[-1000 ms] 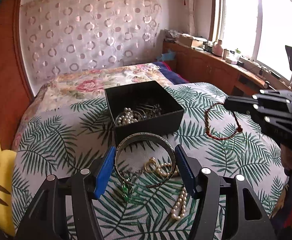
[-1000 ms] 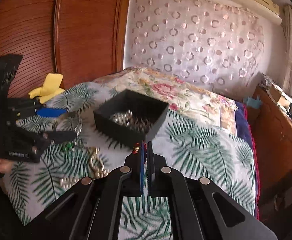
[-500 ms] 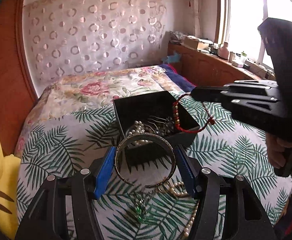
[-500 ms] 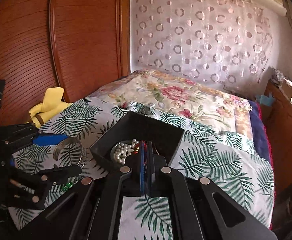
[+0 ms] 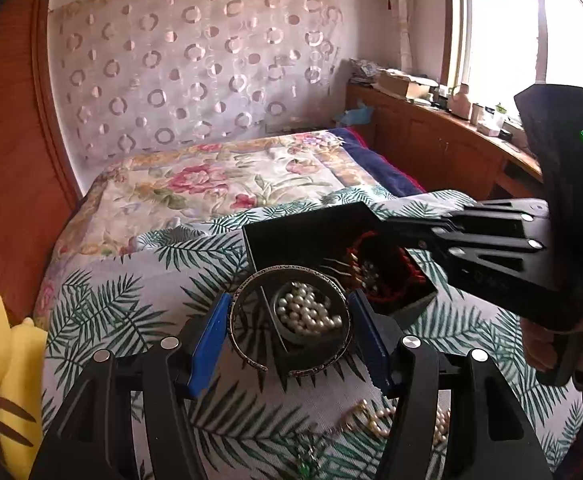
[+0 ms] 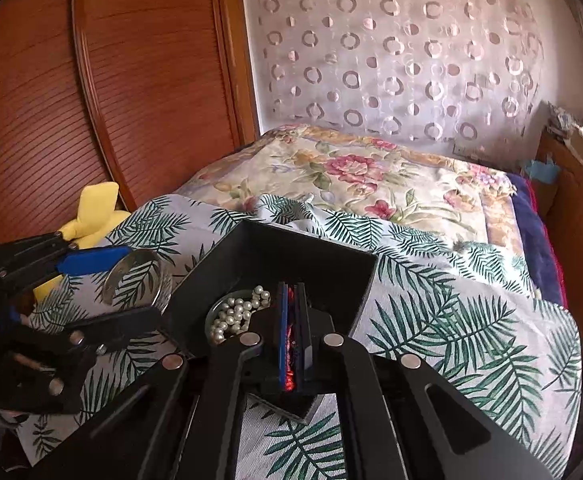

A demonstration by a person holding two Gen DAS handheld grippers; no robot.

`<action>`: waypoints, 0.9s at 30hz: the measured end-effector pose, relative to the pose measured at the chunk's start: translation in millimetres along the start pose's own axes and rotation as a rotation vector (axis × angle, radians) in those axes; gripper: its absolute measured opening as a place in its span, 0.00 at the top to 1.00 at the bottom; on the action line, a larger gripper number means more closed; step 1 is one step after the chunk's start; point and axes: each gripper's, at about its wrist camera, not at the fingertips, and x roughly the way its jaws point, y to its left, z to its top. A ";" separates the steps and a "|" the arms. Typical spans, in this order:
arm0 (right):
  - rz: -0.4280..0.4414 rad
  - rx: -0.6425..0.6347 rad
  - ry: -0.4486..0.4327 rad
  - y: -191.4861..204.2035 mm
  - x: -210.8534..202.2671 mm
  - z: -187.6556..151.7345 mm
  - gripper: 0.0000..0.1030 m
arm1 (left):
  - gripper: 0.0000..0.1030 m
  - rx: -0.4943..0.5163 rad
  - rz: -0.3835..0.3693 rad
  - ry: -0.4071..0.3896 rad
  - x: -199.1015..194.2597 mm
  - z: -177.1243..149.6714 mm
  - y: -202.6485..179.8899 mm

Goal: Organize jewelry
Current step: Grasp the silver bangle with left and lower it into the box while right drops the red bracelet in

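**Bangle and cord both gripped at the box**

Your left gripper clamps the stiff bangle across its width; keep that hold. Right gripper pinches the limp red cord bracelet over the black box, mid-bedspread; it will slump.

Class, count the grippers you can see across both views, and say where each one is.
2. The left gripper holds a silver bangle just in front of the black box. The right gripper is over the box, shut on a red cord bracelet.
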 end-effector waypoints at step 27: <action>-0.048 0.021 -0.046 -22.2 -46.3 -41.1 0.75 | 0.44 0.015 -0.004 0.024 49.6 30.8 -13.8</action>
